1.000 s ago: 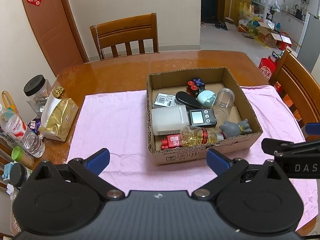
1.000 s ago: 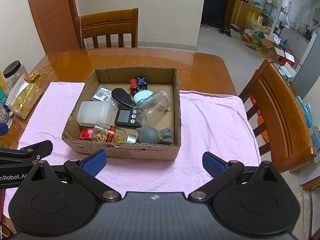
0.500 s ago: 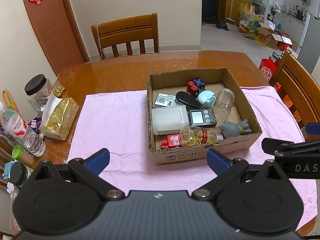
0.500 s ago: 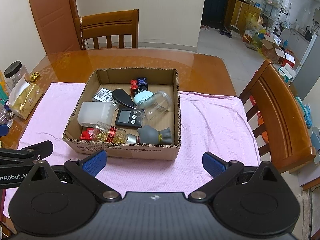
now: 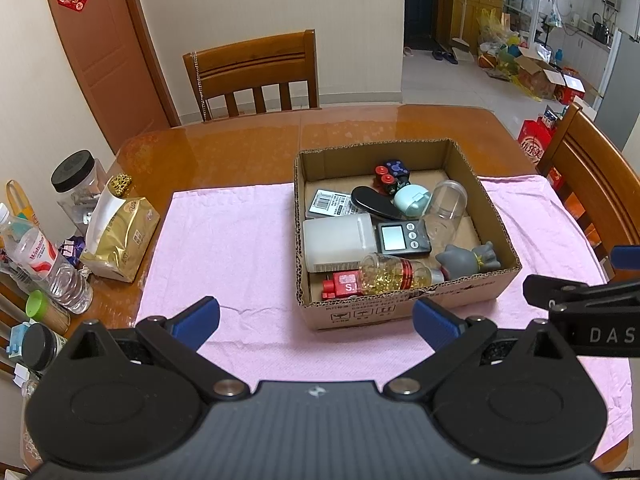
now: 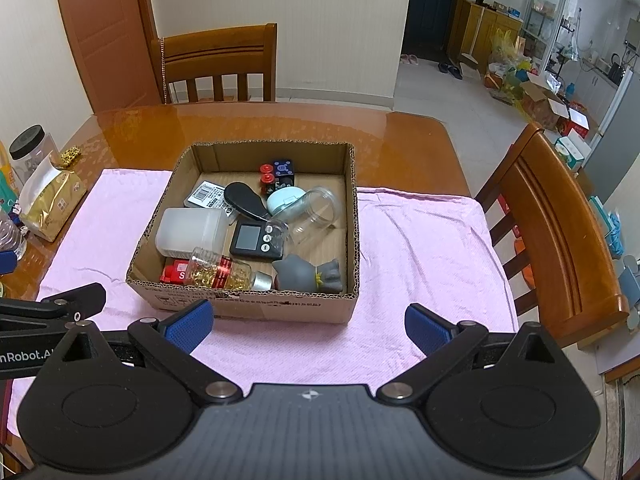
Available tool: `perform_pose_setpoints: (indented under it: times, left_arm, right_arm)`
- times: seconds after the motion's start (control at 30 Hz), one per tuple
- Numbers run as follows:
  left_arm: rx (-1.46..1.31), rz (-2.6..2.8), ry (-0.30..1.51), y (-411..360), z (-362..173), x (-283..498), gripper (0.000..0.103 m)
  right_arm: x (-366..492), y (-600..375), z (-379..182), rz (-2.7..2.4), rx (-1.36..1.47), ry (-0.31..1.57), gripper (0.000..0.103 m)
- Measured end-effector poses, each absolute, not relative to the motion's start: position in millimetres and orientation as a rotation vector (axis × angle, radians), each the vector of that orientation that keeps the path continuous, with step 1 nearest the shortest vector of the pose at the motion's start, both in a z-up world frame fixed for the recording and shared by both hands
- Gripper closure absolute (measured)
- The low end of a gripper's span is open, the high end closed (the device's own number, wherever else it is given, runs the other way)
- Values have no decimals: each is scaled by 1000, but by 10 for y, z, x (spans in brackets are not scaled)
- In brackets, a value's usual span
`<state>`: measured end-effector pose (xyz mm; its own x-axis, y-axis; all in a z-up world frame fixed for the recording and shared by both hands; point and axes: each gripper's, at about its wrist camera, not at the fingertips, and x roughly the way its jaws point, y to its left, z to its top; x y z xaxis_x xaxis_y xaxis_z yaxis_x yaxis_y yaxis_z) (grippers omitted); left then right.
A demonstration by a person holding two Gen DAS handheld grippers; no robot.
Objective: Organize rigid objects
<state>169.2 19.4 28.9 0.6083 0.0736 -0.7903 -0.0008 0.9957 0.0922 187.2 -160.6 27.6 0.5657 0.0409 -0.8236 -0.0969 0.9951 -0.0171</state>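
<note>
Now — left gripper (image 5: pixel 316 320) fingers apart, empty | right gripper (image 6: pixel 308 326) fingers apart, empty | cardboard box (image 6: pixel 248 307) full — on pink cloth (image 6: pixel 420 248)

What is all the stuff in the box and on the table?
box: 1, brown cardboard, on cloth
cloth: 1, pink, on table
table: 1, brown wood
tub: 1, white, box left
scale: 1, black, box middle
clear jar: 1, lying in box
capsule bottle: 1, gold and red, box front
grey toy: 1, box front right
round case: 1, pale teal, box back
gold bag: 1, table left
chairs: 2, wood
left gripper: 1, black with blue pads, open
right gripper: 1, same, open
</note>
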Motion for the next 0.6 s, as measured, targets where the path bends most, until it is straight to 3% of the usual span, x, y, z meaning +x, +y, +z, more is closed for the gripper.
perform_pose_setpoints:
  times: [0.6]
  left_arm:
    - [95, 59, 917, 175, 330, 1675, 1]
  right_arm:
    - [1853, -1627, 275, 84, -66, 966, 0]
